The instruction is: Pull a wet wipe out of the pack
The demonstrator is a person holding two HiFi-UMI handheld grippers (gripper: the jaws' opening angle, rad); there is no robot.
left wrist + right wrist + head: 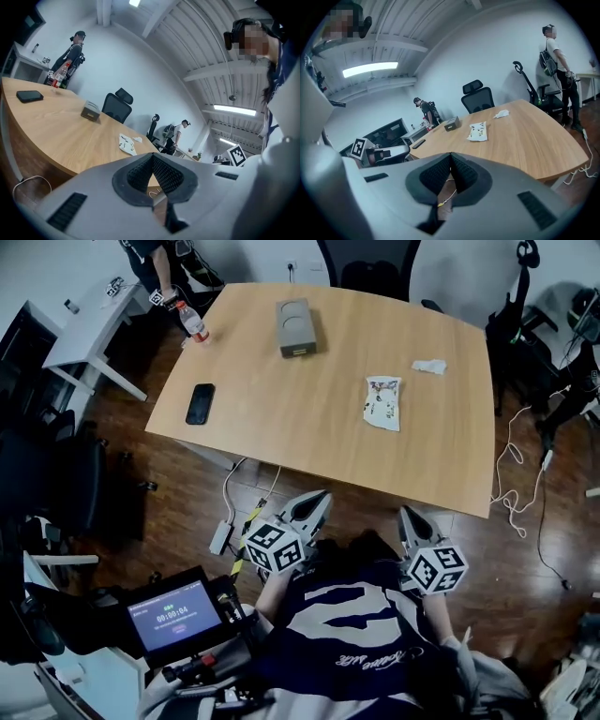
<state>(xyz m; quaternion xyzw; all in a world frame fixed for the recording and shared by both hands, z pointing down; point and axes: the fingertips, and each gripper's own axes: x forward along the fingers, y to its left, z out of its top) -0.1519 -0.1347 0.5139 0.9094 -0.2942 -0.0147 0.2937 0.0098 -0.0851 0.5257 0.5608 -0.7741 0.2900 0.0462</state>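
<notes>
The wet wipe pack (382, 402), white with a printed pattern, lies flat on the right half of the wooden table (281, 418). It also shows in the left gripper view as the pack (126, 144) and in the right gripper view as the pack (478, 131). A crumpled white wipe (429, 366) lies just beyond it. Both grippers are held close to the person's body, short of the table's near edge and far from the pack. The left gripper (317, 504) is shut and empty, its pads meeting (152, 157). The right gripper (409, 518) is likewise shut on nothing (450, 156).
On the table are a black phone (200, 403), a grey box (296, 327) and a bottle (192, 322) at the far left corner. Office chairs (367, 263) stand behind the table. Cables (514, 474) run over the floor. A person (557, 56) stands at the right; a screen (174, 617) sits by my left.
</notes>
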